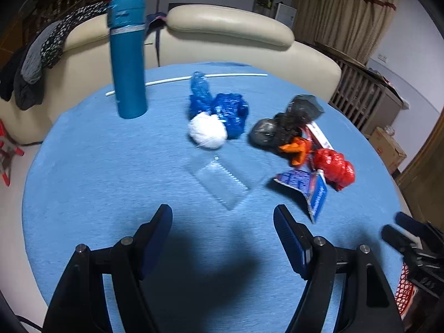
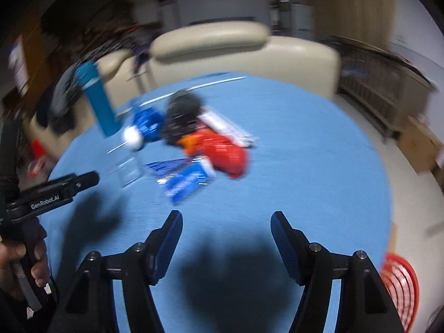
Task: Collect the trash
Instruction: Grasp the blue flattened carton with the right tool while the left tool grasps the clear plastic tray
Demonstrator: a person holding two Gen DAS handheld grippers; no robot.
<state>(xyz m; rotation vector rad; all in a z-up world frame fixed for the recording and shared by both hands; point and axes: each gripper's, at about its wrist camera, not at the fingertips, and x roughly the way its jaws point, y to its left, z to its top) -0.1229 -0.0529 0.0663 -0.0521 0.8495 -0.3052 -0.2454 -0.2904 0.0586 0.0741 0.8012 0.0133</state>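
Trash lies in a cluster on the round blue table (image 1: pixel 97 166): a white paper ball (image 1: pixel 207 130), a crumpled blue bag (image 1: pixel 222 108), a black bag (image 1: pixel 285 125), an orange scrap (image 1: pixel 297 148), a red bag (image 1: pixel 334 168), a blue wrapper (image 1: pixel 308 187) and a clear plastic packet (image 1: pixel 222 177). My left gripper (image 1: pixel 223 222) is open and empty, just short of the clear packet. My right gripper (image 2: pixel 226 227) is open and empty, near the blue wrapper (image 2: pixel 186 180) and red bag (image 2: pixel 227 152). The right wrist view is blurred.
A tall teal flask (image 1: pixel 128 58) stands at the table's far left, with a white stick (image 1: pixel 177 79) behind it. A red mesh basket (image 2: pixel 402 285) sits off the table's right edge. A cream sofa (image 1: pixel 227 33) is beyond the table.
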